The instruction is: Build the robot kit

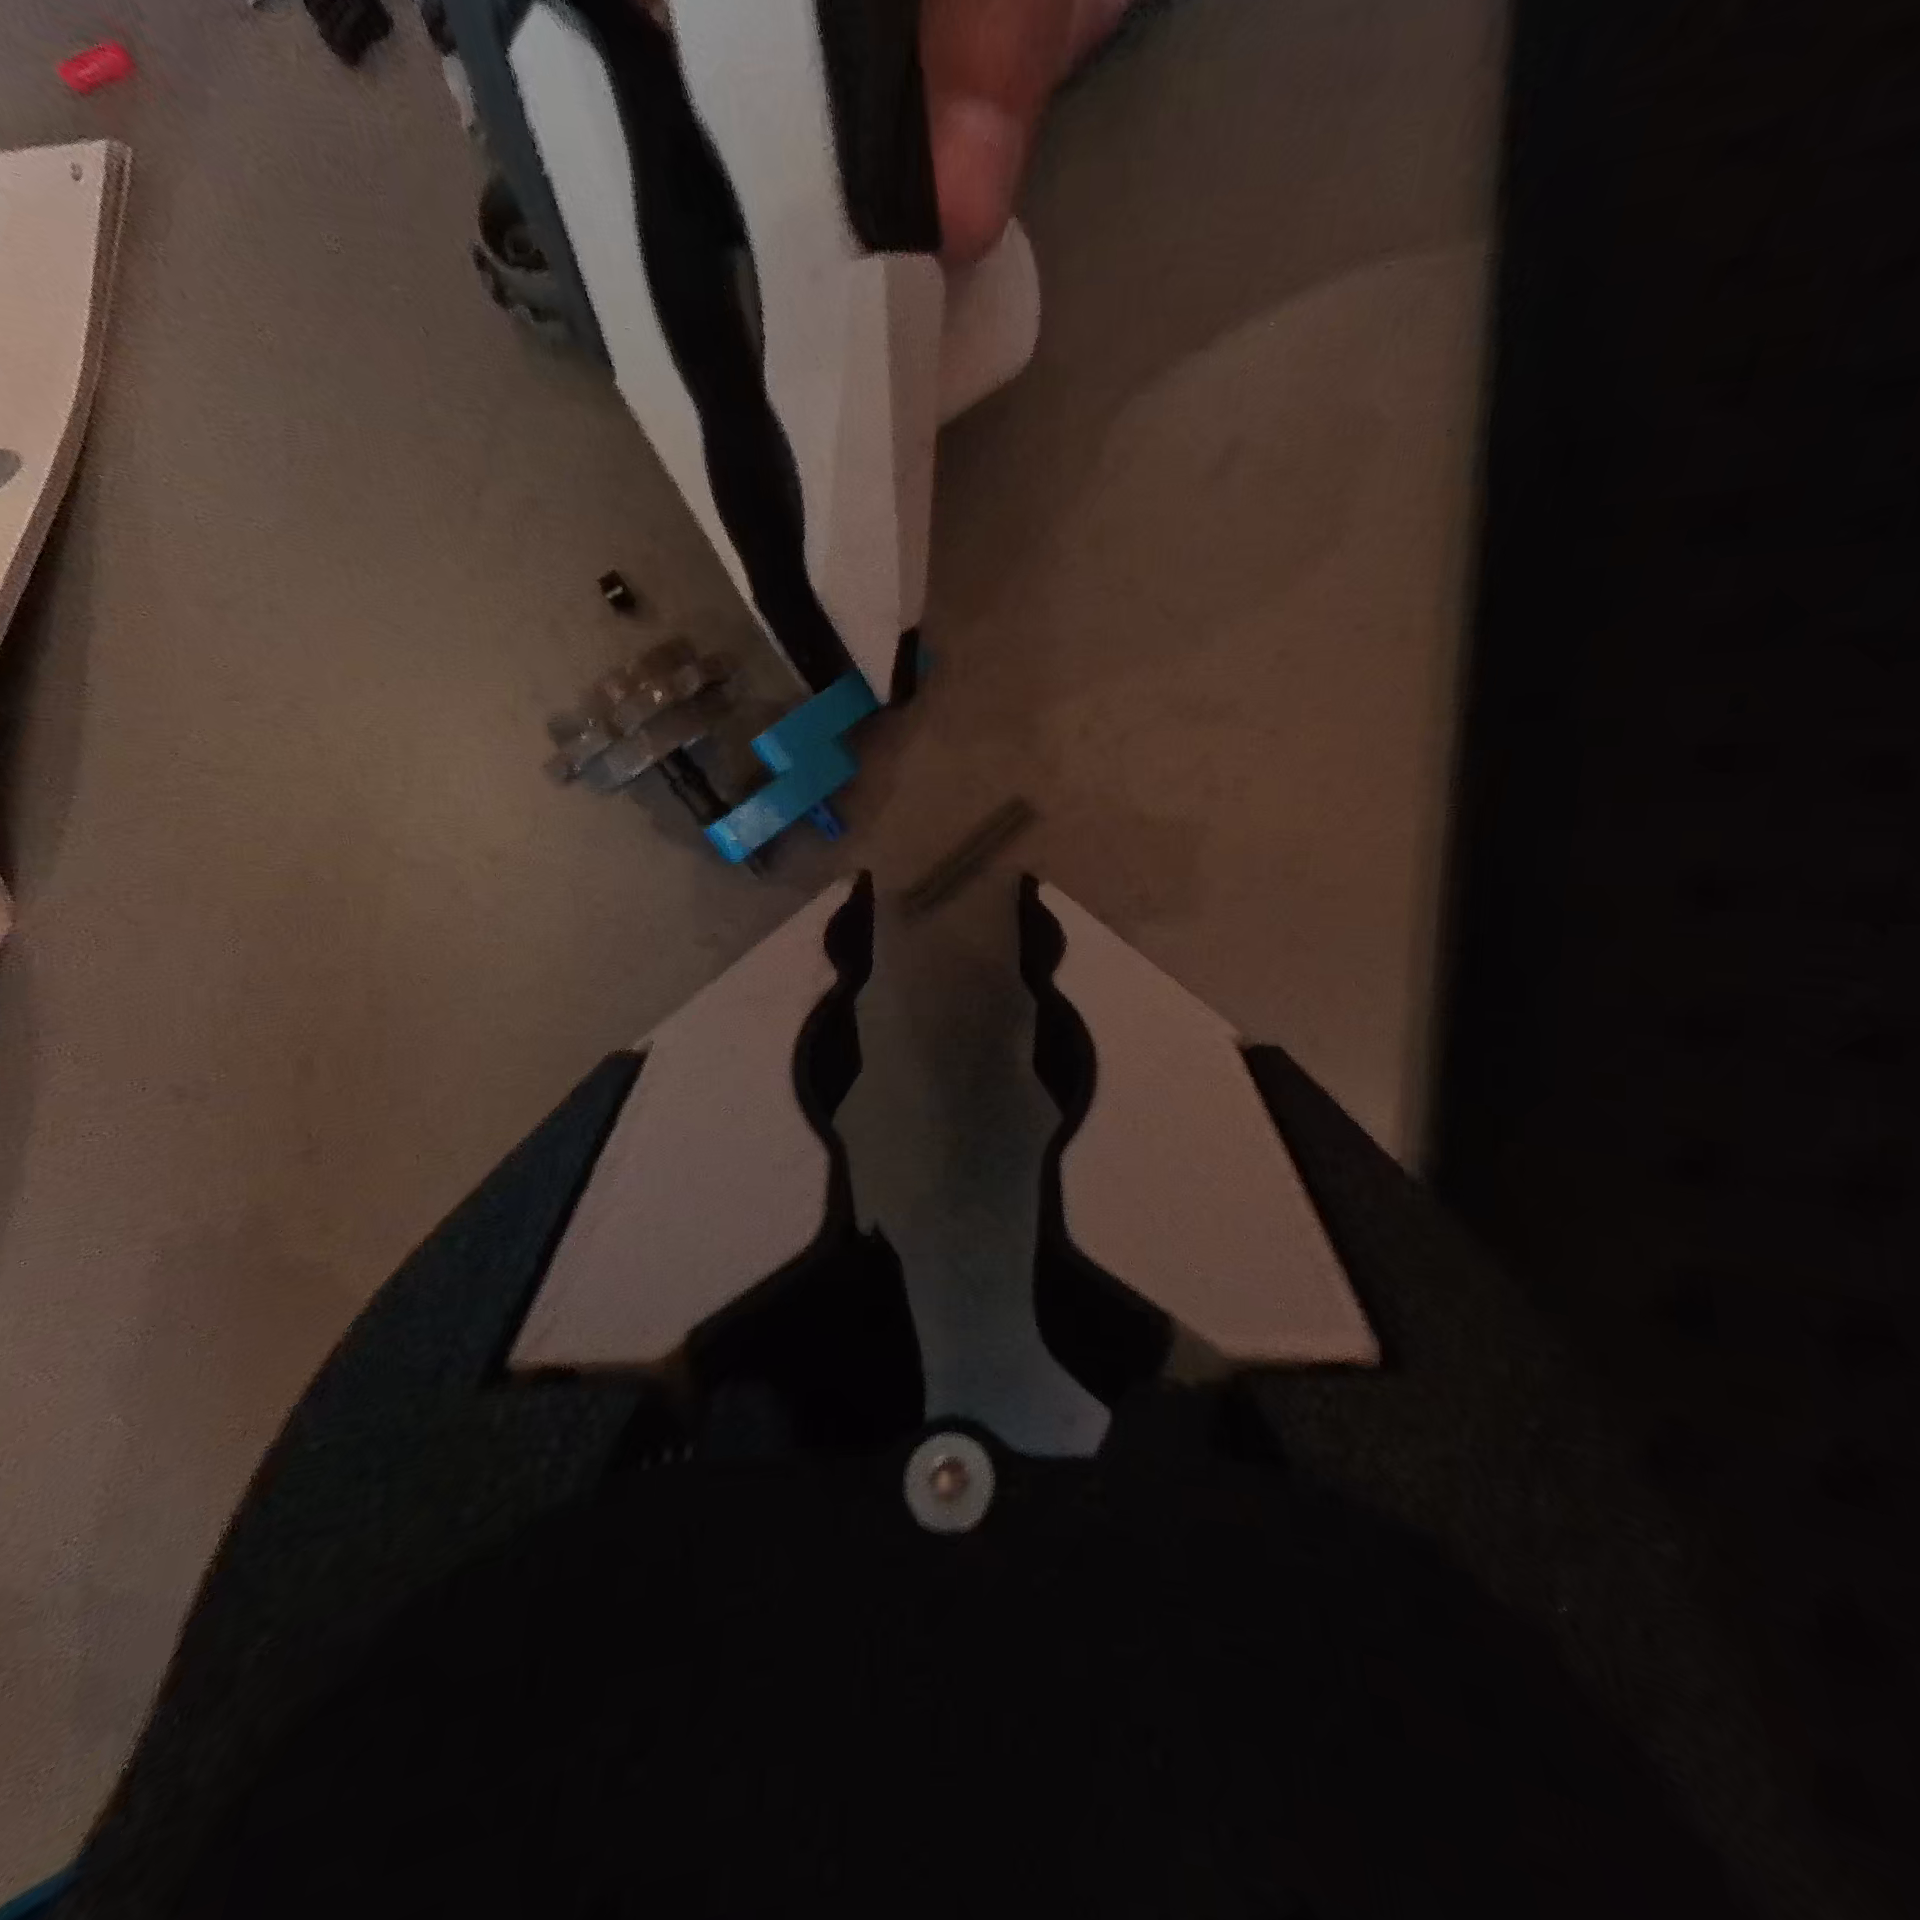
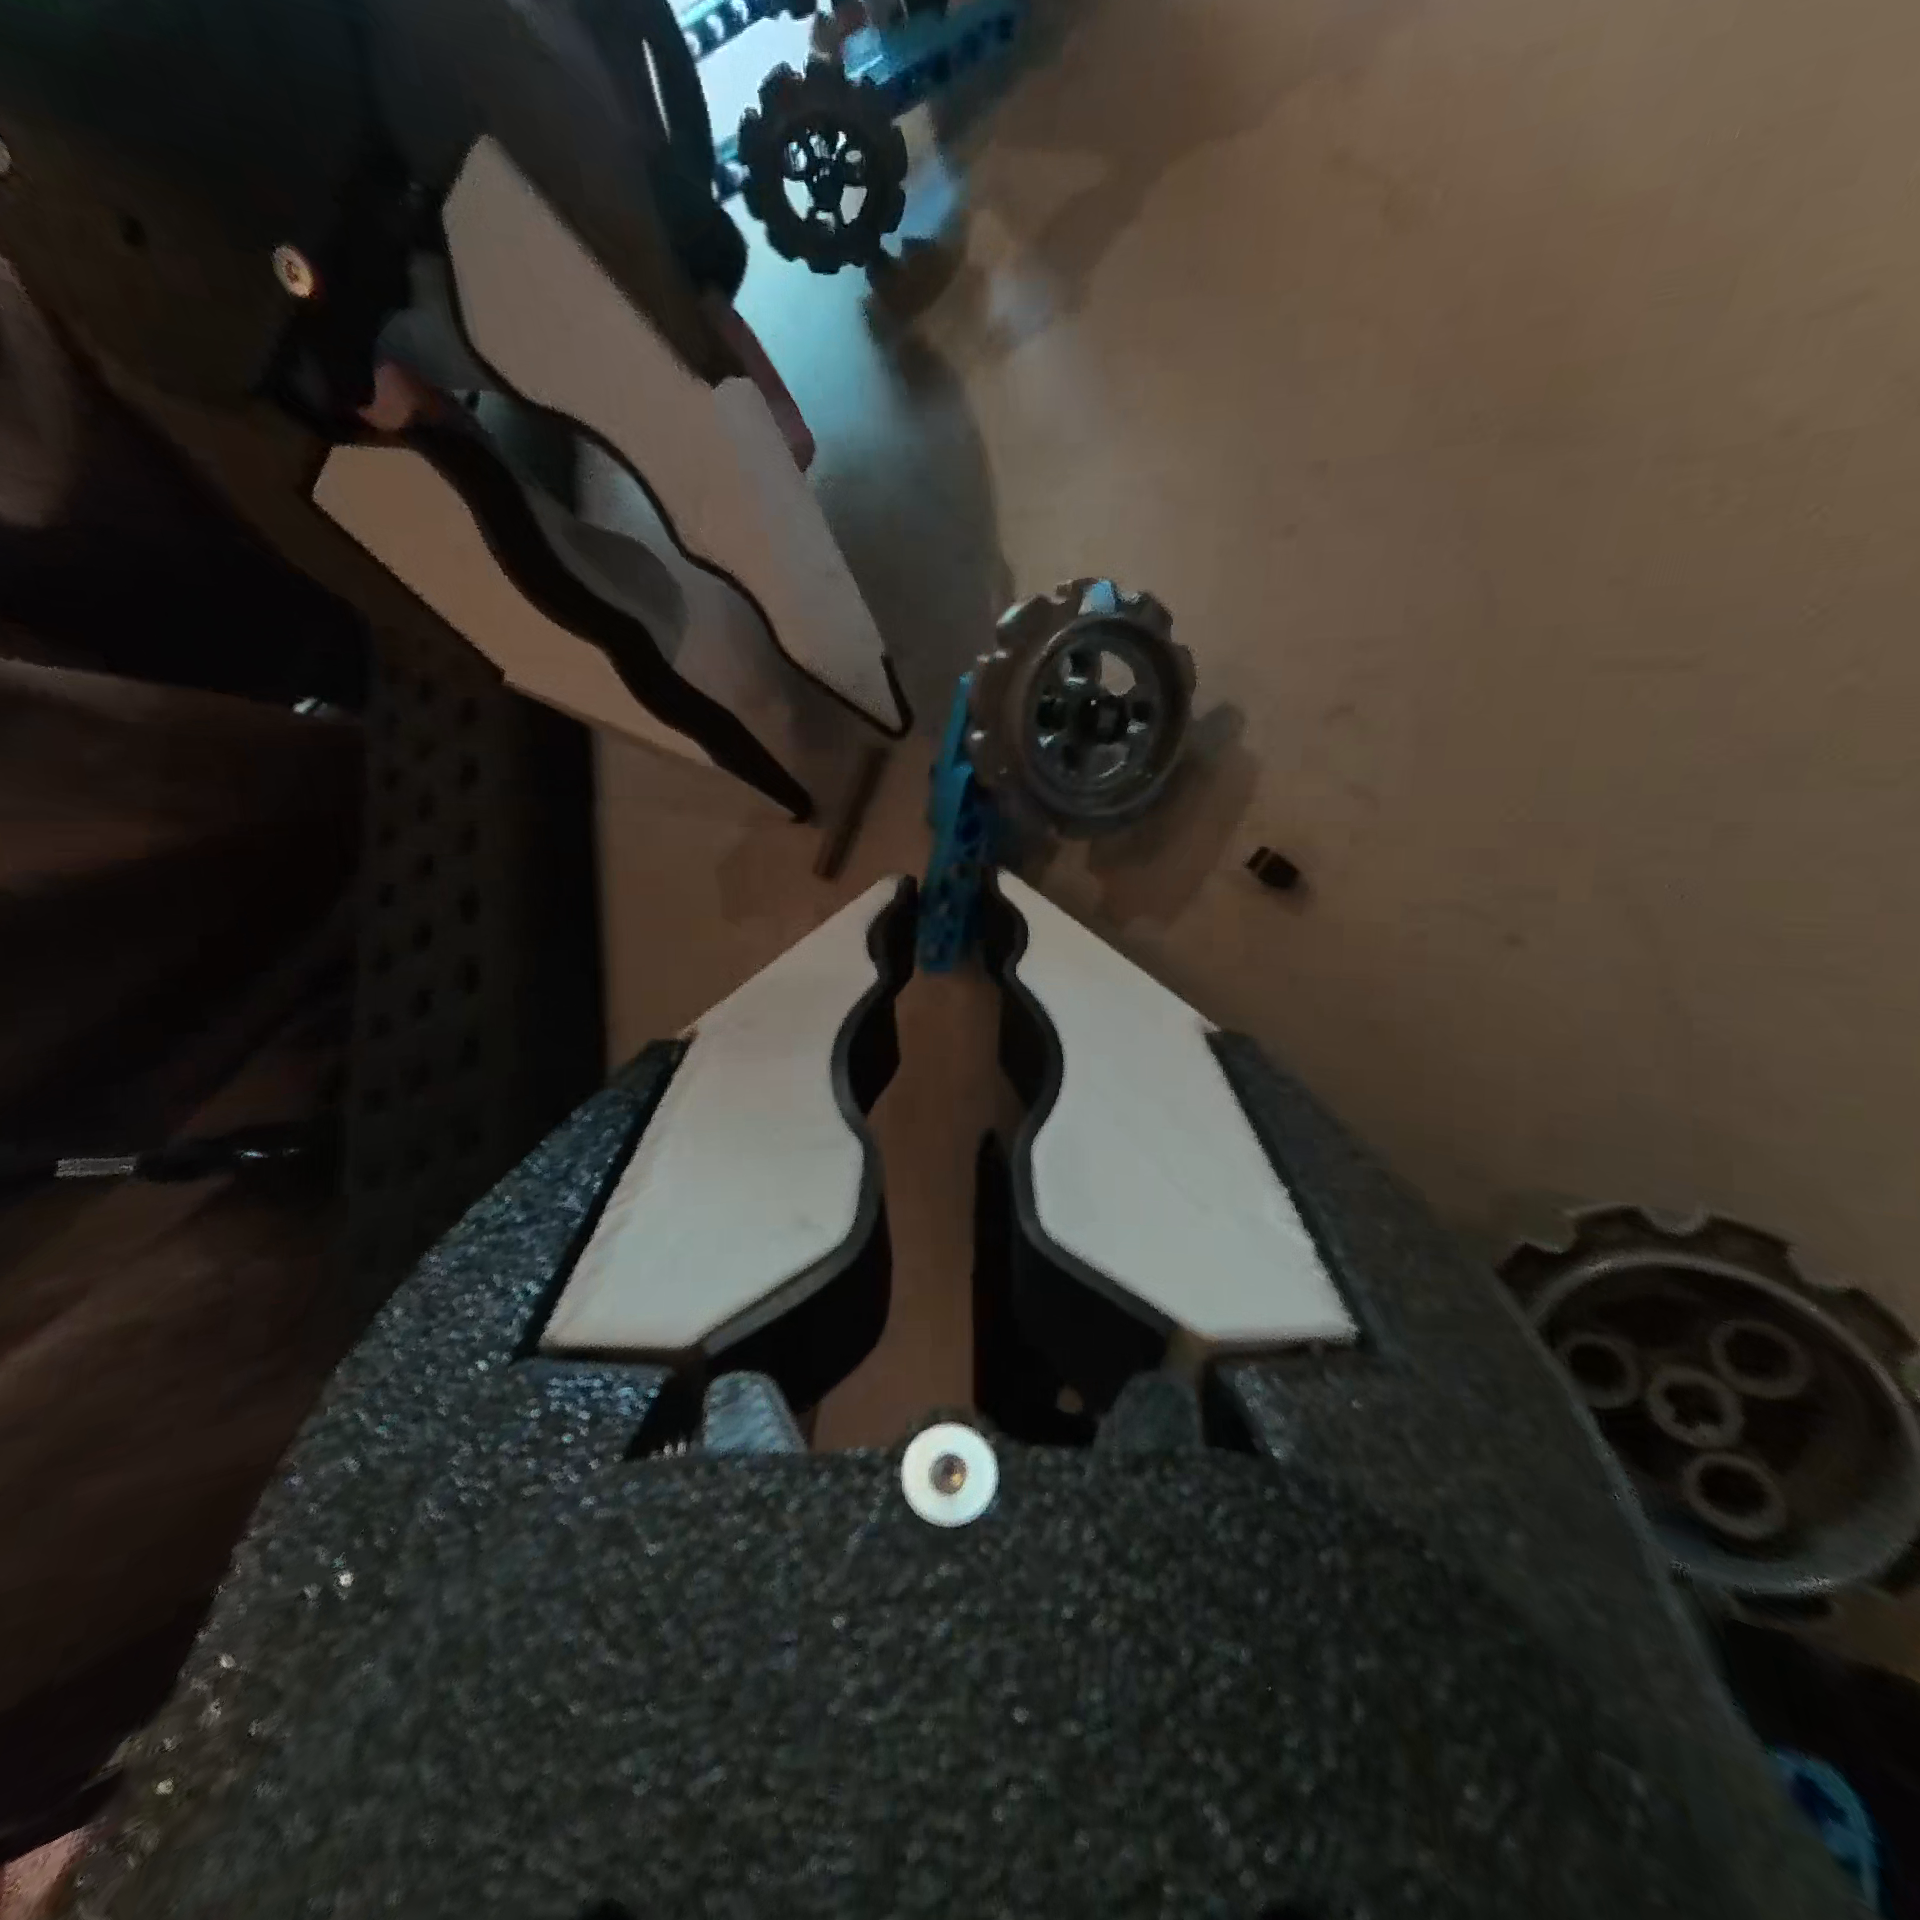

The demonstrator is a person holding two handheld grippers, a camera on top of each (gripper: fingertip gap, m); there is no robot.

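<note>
My right gripper [image 2: 948, 906] is shut on a blue stepped beam [image 2: 951, 852]. A grey toothed wheel [image 2: 1101, 717] sits on a black axle at the beam's far end. The left wrist view shows this gripper [image 1: 878, 681] coming down from the top, holding the blue beam [image 1: 805, 764] with the wheel [image 1: 634, 717] to its left, low over the tan table [image 1: 312, 935]. My left gripper [image 1: 945, 883] is open and empty. A thin dark rod [image 1: 966, 857] lies on the table just past its tips, right of the blue beam. The right wrist view shows the left gripper [image 2: 847, 764] at upper left, next to the rod [image 2: 847, 821].
A small black piece [image 1: 616, 592] lies on the table beyond the wheel. A larger grey wheel [image 2: 1704, 1423] lies at the lower right, and a black wheel on a blue assembly [image 2: 821, 177] stands at the back. A red piece [image 1: 94, 68] and a white board [image 1: 52, 312] are at the left. The table edge [image 1: 1455, 727] borders darkness. About 4 cm separates my left fingertips from my right.
</note>
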